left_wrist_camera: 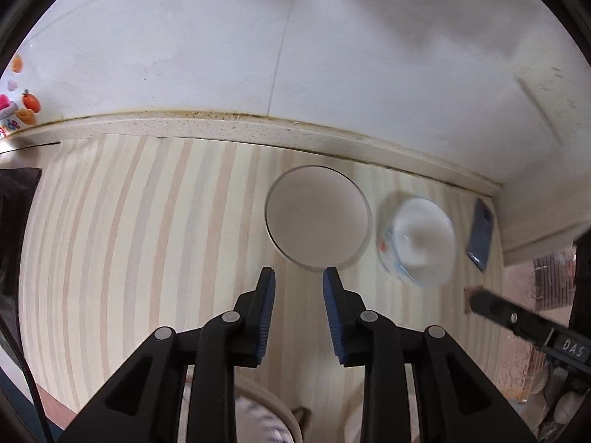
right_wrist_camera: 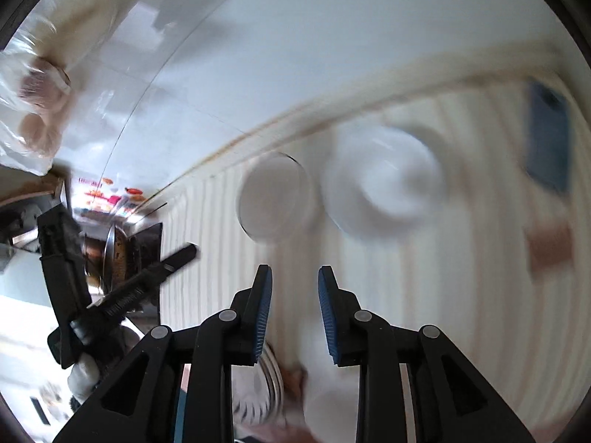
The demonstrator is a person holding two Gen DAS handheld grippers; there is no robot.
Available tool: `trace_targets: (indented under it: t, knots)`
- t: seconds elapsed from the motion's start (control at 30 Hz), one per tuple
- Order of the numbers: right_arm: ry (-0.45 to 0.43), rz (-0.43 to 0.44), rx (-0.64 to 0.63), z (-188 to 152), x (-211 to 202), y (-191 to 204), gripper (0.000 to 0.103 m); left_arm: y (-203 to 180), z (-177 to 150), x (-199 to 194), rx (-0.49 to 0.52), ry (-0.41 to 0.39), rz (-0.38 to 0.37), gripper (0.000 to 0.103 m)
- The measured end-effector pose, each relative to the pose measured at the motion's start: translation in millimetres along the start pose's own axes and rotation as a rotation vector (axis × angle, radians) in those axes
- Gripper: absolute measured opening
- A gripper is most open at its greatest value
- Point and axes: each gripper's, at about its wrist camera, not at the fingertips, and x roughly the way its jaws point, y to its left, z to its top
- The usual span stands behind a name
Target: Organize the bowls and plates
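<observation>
A plain white plate point(left_wrist_camera: 317, 217) lies flat on the striped counter point(left_wrist_camera: 147, 240), just ahead of my left gripper point(left_wrist_camera: 299, 271), which stands open and holds nothing. To the plate's right sits a white bowl point(left_wrist_camera: 421, 240) with a small coloured pattern on its side. In the blurred right wrist view the plate point(right_wrist_camera: 275, 199) and the bowl point(right_wrist_camera: 384, 188) lie side by side ahead of my right gripper point(right_wrist_camera: 295, 268), open and holding nothing. A rim of more dishes point(right_wrist_camera: 271, 376) shows under the fingers at the bottom edge.
A dark blue phone point(left_wrist_camera: 480, 236) lies right of the bowl near the wall corner. A small brown block point(right_wrist_camera: 550, 251) sits near it. A white tiled wall point(left_wrist_camera: 295, 55) backs the counter. A plastic bag point(right_wrist_camera: 33, 110) hangs at the far left.
</observation>
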Motion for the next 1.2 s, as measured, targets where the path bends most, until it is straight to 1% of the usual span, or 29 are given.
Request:
trace_targets:
  t: [0.07,0.1,0.13,0.2,0.23,0.27,0.3,0.37,0.43,0.5,0.53,0.6,0.77,0.9,1.07,1.2]
  knots:
    - [0.024,-0.013,-0.046,29,29,14,0.028,5,12,15,-0.013,0.019,0.007,0.024]
    - [0.043,-0.03,-0.067,43,44,20,0.028,8,19,27,-0.023,0.033,0.015,0.024]
    - [0.057,-0.053,-0.081,56,58,24,0.028,9,19,32,-0.029,0.042,0.014,0.024]
    - [0.091,-0.071,-0.109,72,79,28,0.028,14,24,51,-0.055,0.07,0.018,0.024]
    - [0.103,-0.099,-0.121,81,90,30,0.028,17,26,59,-0.068,0.081,0.024,0.024]
    - [0.12,-0.107,-0.135,88,100,31,0.028,19,26,65,-0.073,0.091,0.027,0.024]
    - [0.134,-0.114,-0.143,93,107,31,0.028,20,27,73,-0.08,0.106,0.031,0.024]
    - [0.158,-0.156,-0.17,98,121,31,0.028,20,26,83,-0.089,0.123,0.027,0.024]
    - [0.188,-0.171,-0.184,105,139,32,0.027,20,24,94,-0.091,0.14,0.024,0.024]
    - [0.21,-0.209,-0.199,108,152,30,0.022,19,21,99,-0.09,0.142,0.014,0.024]
    - [0.216,-0.214,-0.203,108,156,29,0.021,18,19,100,-0.089,0.144,0.014,0.024]
    - [0.234,-0.231,-0.191,108,164,25,0.014,17,17,99,-0.09,0.133,0.017,0.024]
    - [0.231,-0.22,-0.172,106,170,19,0.013,21,20,98,-0.091,0.133,0.009,0.024]
    - [0.231,-0.214,-0.164,100,166,24,0.013,18,19,85,-0.081,0.113,0.03,0.024]
    - [0.221,-0.198,-0.175,89,141,38,0.013,14,16,61,-0.076,0.089,0.025,0.024]
    - [0.201,-0.182,-0.181,75,110,47,0.013,5,4,34,-0.049,0.06,0.014,0.024]
